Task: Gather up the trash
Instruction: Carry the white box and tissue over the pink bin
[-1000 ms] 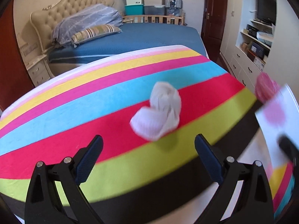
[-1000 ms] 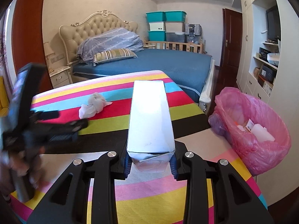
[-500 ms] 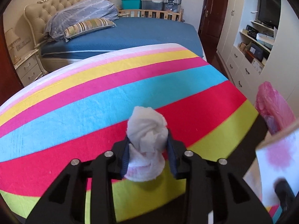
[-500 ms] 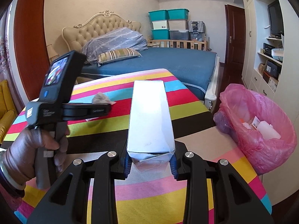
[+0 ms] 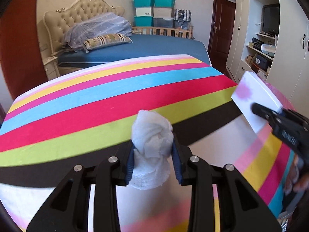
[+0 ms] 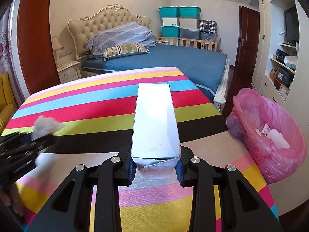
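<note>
Left gripper [image 5: 152, 154] squeezes crumpled white tissue [image 5: 151, 141], centre frame. Right gripper [image 6: 155, 166] squeezes long white carton [image 6: 155, 123], aimed forward. Both ready for pink-bagged bin [image 6: 270, 145], right edge.

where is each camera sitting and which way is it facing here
Left wrist: sits on the left gripper, looking forward and down along its fingers over the striped table toward the bed; its jaws are shut on a crumpled tissue.
Right wrist: sits on the right gripper, facing the same bed, shut on a white box, with the pink-lined bin at right.
Shared: each view catches the other gripper and its load at its edge, plus the table, bed and stacked bins.
</note>
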`<action>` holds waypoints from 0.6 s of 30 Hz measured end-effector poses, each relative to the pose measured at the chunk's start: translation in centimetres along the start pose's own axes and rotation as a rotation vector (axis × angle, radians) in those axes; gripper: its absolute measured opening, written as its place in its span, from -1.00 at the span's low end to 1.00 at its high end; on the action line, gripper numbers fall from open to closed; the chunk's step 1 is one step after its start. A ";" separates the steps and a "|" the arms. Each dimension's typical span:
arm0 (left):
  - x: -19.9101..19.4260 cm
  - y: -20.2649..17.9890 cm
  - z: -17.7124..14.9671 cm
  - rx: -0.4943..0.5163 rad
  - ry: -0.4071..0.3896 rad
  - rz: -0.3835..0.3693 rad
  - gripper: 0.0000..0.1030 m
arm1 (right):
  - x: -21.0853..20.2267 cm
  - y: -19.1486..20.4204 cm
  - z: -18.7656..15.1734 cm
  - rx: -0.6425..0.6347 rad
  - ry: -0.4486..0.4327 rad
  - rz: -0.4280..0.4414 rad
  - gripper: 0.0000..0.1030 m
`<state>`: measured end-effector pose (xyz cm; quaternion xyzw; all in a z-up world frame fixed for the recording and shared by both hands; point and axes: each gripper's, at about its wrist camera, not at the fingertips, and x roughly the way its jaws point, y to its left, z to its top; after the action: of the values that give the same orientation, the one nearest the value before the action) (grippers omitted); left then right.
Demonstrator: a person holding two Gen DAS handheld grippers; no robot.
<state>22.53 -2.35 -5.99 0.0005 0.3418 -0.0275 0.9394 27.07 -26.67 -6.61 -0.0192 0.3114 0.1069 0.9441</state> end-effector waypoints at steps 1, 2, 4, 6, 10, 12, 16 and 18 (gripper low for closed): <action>-0.7 0.2 -0.4 0.004 -0.010 0.005 -0.36 | 0.1 0.0 0.0 -0.001 0.002 0.000 -0.39; -1.3 0.2 -0.8 0.011 -0.023 0.008 -0.36 | 0.1 0.0 0.0 -0.001 0.006 0.000 -0.39; -2.1 0.1 -1.3 0.027 -0.040 0.012 -0.35 | 0.3 0.0 -0.1 0.000 0.016 0.001 -0.39; -2.4 -0.6 -1.6 0.051 -0.046 0.017 -0.35 | 0.5 0.1 0.0 0.001 0.024 -0.002 -0.39; -2.8 -1.2 -1.7 0.068 -0.052 0.014 -0.35 | 0.6 0.2 -0.1 -0.004 0.027 -0.015 -0.39; -3.2 -1.4 -1.9 0.058 -0.069 0.011 -0.36 | 0.7 0.5 0.0 -0.018 0.033 -0.027 -0.38; -3.7 -1.0 -2.0 0.040 -0.086 -0.003 -0.35 | 0.6 0.9 -0.1 -0.043 0.024 -0.039 -0.38; -3.5 -0.7 -1.7 0.033 -0.083 -0.010 -0.35 | 0.1 1.1 -0.1 -0.050 -0.002 -0.051 -0.38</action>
<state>18.75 -2.85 -5.02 0.0134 0.3022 -0.0377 0.9524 26.84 -25.62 -6.74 -0.0505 0.3069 0.0904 0.9461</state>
